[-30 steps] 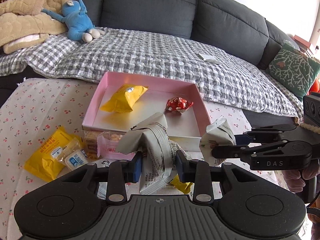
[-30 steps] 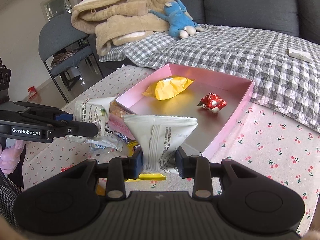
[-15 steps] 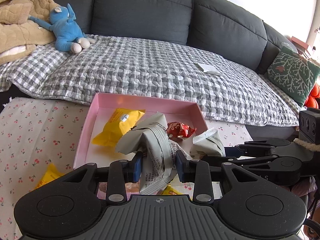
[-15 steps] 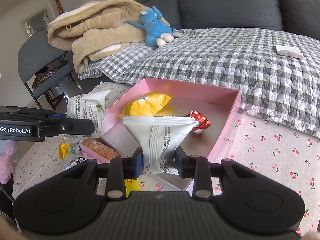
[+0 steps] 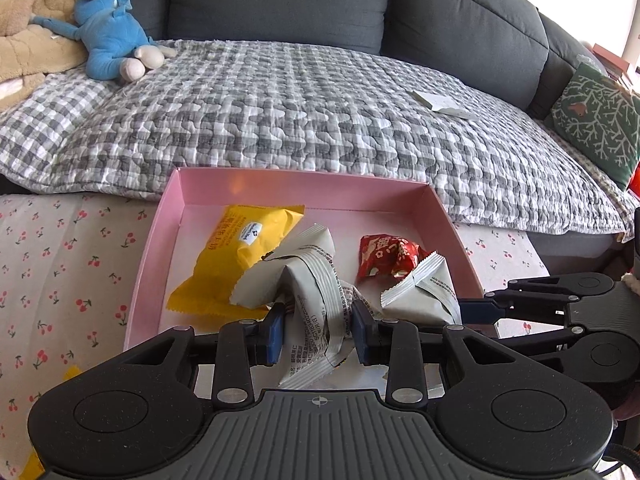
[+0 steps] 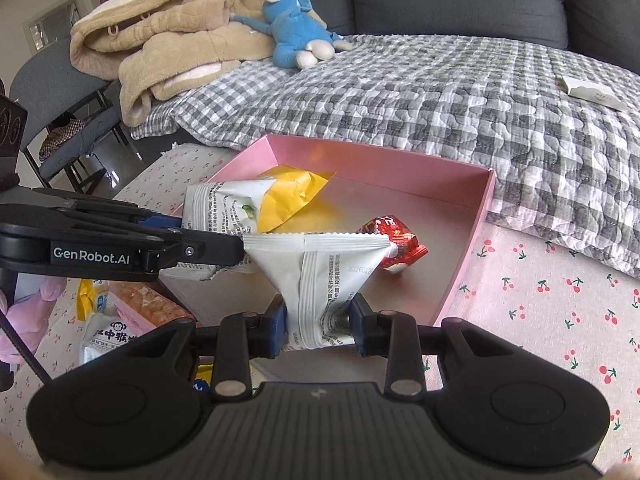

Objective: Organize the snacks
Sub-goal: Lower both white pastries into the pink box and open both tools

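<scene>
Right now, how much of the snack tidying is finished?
Partly. A yellow packet and a red wrapped sweet already lie in the pink box. Each gripper, left and right, grips a white packet over the box. A few snacks wait on the tablecloth.

Both fisheye views are bright with soft daylight, strongest at the upper right of the left wrist view, where the background blows out to white; shadows are faint and diffuse. The pink tray (image 6: 468, 240) shows a warm sheen on its floor; straight lines bow toward the dark vignetted corners, and focus is sharp throughout.
</scene>
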